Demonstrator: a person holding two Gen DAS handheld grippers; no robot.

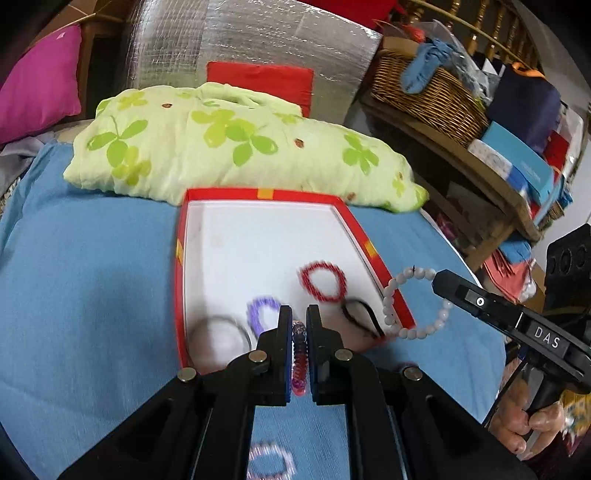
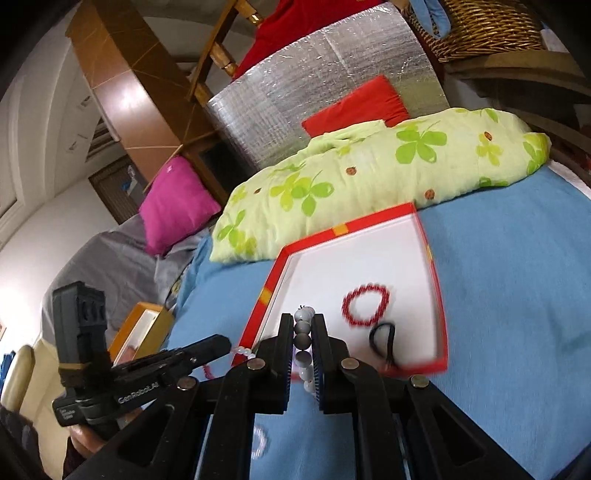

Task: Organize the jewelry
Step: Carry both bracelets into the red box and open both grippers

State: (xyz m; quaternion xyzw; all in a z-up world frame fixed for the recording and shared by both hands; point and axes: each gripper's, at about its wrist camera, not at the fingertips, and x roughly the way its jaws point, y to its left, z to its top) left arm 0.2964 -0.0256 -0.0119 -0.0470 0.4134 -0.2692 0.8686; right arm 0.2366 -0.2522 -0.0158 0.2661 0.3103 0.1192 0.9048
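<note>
Overhead, we count four bracelets in the red-rimmed tray (image 1: 373, 251) and one on the blue cloth (image 1: 92, 277). Our left gripper (image 1: 299, 325) pinches a red-purple bracelet (image 1: 299, 354) edge-on, running forward along its fingers; our right gripper (image 2: 303, 332) clamps a white beaded bracelet (image 1: 417, 301) over the tray's edge.

Blue cloth (image 1: 92, 258) covering the surface, green clover-print pillow (image 1: 229, 144) at its far edge, red cushion (image 1: 258, 79) behind against silver foil panel (image 1: 258, 33), magenta cushion (image 1: 37, 81) left, wicker basket (image 1: 424, 92) right.
</note>
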